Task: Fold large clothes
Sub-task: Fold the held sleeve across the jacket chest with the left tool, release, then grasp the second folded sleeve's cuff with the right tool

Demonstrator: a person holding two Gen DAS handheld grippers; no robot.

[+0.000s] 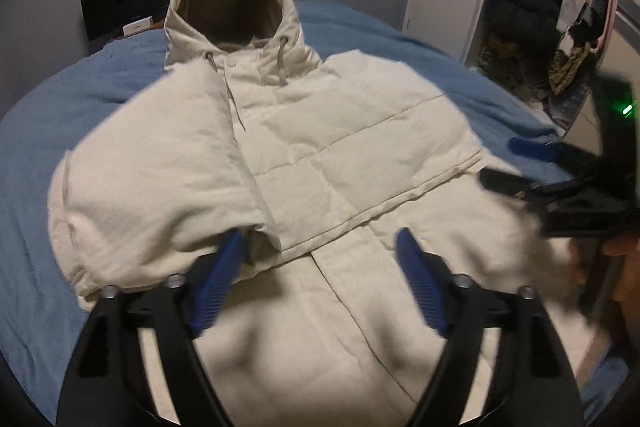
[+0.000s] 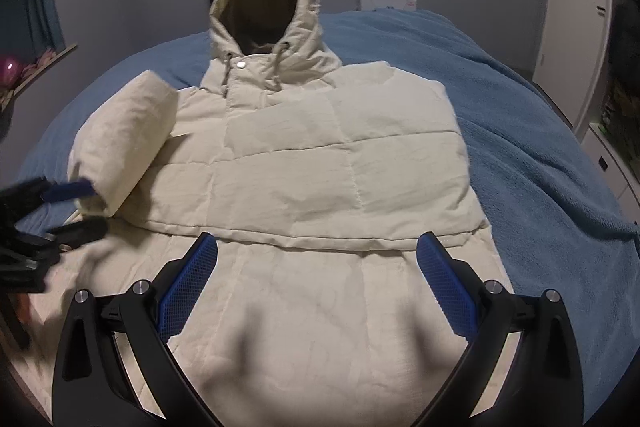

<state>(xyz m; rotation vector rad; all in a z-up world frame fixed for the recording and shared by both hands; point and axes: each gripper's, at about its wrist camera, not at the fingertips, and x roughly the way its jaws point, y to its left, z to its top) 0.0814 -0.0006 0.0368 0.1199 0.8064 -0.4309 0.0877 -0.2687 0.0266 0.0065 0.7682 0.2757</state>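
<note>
Left sleeve (image 1: 160, 163) folded across jacket (image 1: 340, 155) beside spread, empty left fingers (image 1: 240, 255); right fingers (image 2: 436, 255) spread too, body unfolded.

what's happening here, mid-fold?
A person with a gripper in each hand is folding a cream hooded jacket laid face up on a bed with a blue blanket. One sleeve is already folded in over the front, and the left gripper is open right at its cuff, gripping nothing. The right gripper hovers open over the lower front. The hood and the bottom half are not yet folded.
</note>
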